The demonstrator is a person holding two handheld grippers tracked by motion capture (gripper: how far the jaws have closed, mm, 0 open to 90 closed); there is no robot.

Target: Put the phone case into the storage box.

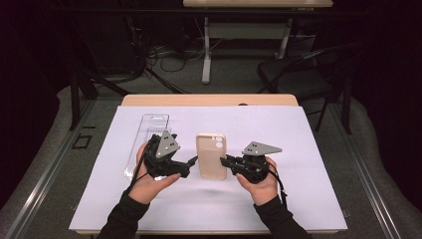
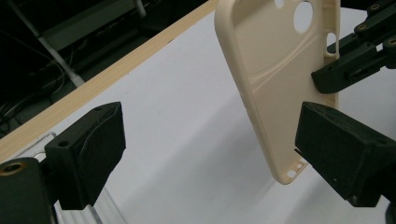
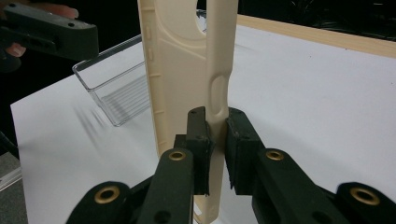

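A cream phone case (image 1: 211, 155) with a camera cut-out is over the white sheet between my two grippers. My right gripper (image 1: 225, 162) is shut on the case's right side wall; in the right gripper view the pads (image 3: 217, 140) pinch that thin wall, and the case (image 3: 180, 70) runs away from them. My left gripper (image 1: 188, 167) is just left of the case with its jaws wide apart. In the left gripper view (image 2: 210, 154) nothing is pressed between them, and the case (image 2: 275, 60) hangs in front of the right-hand jaw, its lower corner close to it.
A clear plastic tray (image 1: 149, 139) lies on the white sheet (image 1: 298, 149) behind my left hand. The wooden table edge (image 1: 209, 99) runs along the far side. Beyond it stand a dark chair (image 1: 303, 74) and another table's legs.
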